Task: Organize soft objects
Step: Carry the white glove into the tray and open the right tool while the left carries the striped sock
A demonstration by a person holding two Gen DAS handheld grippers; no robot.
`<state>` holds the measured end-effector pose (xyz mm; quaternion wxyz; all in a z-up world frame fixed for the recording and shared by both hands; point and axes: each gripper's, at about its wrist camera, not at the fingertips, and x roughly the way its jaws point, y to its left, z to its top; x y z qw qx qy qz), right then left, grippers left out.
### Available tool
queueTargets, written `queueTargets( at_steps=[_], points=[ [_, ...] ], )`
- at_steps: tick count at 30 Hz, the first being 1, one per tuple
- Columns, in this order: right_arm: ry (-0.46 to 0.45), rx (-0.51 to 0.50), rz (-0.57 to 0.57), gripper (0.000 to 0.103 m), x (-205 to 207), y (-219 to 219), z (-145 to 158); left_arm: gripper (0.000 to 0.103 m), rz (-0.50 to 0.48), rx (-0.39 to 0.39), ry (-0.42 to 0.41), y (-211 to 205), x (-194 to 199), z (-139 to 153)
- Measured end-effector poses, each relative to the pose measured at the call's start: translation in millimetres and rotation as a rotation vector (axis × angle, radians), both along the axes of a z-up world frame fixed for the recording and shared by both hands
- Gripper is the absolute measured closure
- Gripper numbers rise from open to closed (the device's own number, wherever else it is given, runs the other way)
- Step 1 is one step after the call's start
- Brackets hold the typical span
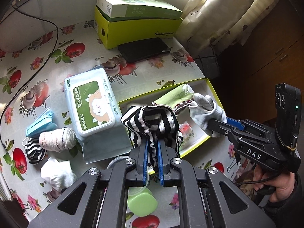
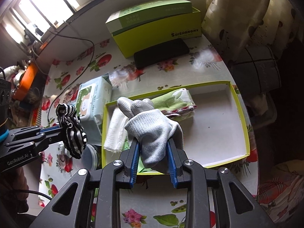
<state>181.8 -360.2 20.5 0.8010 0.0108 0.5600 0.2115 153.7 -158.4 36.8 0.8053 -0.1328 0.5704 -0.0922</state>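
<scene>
My left gripper (image 1: 152,144) is shut on a black-and-white striped sock (image 1: 152,123), held above the near left edge of the shallow yellow-green box lid (image 2: 245,117). My right gripper (image 2: 153,142) is shut on a grey work glove (image 2: 152,125), held over the lid's left half; the glove also shows in the left wrist view (image 1: 205,112). In the lid lie a green folded cloth (image 2: 174,100) and a white cloth (image 2: 115,131). On the table to the left lie a white glove (image 1: 57,172), a rolled white sock (image 1: 57,137), another striped sock (image 1: 35,152) and blue face masks (image 1: 40,123).
A wet-wipes pack (image 1: 93,104) lies left of the lid. A yellow-green box (image 1: 138,28) with a green carton on top stands at the back, a black phone (image 1: 144,49) before it. A green bottle (image 1: 141,203) lies under my left gripper. A cable (image 1: 38,60) crosses the flowered tablecloth.
</scene>
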Motion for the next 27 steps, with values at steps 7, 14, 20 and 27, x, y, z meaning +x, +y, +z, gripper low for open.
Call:
queueTargets(
  at_steps=[7,14,20,27],
  points=[
    [0.012,-0.021,-0.078,0.077,11,-29,-12,0.094,-0.024,-0.002,0.006,-11,7,-3],
    [0.018,-0.043,-0.148,0.077,28,-48,-23,0.094,-0.041,0.001,0.017,-19,13,-7],
    [0.024,-0.059,-0.203,0.077,47,-61,-35,0.094,-0.054,0.004,0.025,-26,18,-10],
    [0.027,-0.045,-0.233,0.072,66,-73,-49,0.094,-0.077,0.009,0.029,-37,26,-11]
  ],
)
